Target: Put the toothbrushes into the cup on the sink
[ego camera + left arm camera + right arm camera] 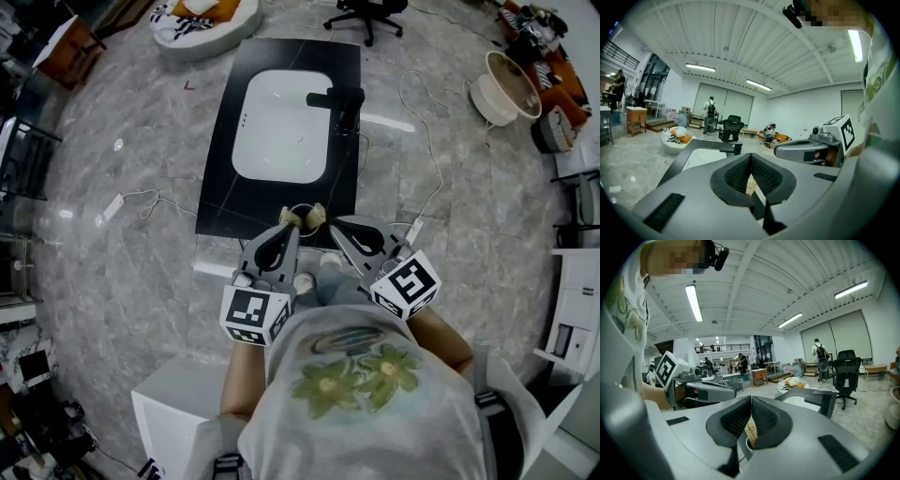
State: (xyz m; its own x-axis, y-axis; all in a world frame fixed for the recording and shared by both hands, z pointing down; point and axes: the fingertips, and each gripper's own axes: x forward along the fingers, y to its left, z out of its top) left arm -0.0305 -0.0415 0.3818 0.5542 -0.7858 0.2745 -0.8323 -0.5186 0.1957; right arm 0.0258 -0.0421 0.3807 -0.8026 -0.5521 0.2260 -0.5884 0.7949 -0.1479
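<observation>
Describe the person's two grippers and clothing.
Both the left gripper and right gripper are grey, tapering to black ribbed pads; each carries a white cube with black square markers. The person wears a grey T-shirt with green flowers.

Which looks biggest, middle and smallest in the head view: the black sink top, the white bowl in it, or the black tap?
1. black sink top
2. white bowl
3. black tap
All three sit together at about the same distance from the camera, so nearness does not upset this order.

Basin (279,127) clear; faucet (339,101) blocks right edge
</observation>
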